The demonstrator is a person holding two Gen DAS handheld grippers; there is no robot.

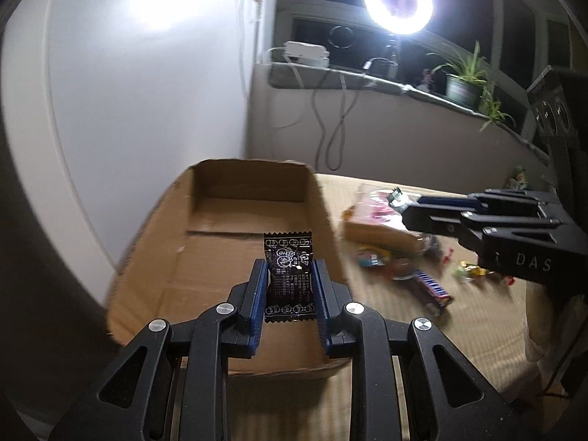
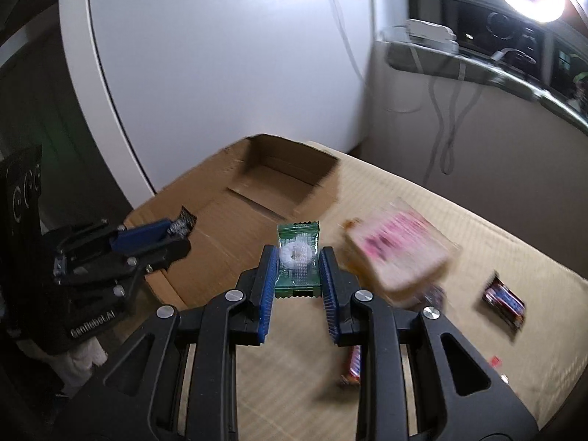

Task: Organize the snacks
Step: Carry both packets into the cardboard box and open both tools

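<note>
My left gripper [image 1: 288, 275] is shut on a black snack packet [image 1: 288, 275] with white print, held above the open cardboard box [image 1: 220, 217]. My right gripper [image 2: 297, 268] is shut on a green packet [image 2: 298, 257] with a white ring sweet inside, hovering by the right side of the box [image 2: 257, 198]. In the left wrist view the right gripper [image 1: 398, 200] reaches in from the right, over the snack pile, with the green packet's end just showing. The left gripper [image 2: 176, 228] appears at the left in the right wrist view, over the box's near corner.
A wrapped sandwich with a pink label [image 2: 397, 253] [image 1: 382, 220], a dark bar [image 2: 505, 299] and several small sweets [image 1: 422, 272] lie on the beige mat [image 1: 459, 330]. A white panel [image 1: 128, 92] stands behind the box. A ring light [image 1: 398, 0] and a plant [image 1: 466, 77] sit on the sill.
</note>
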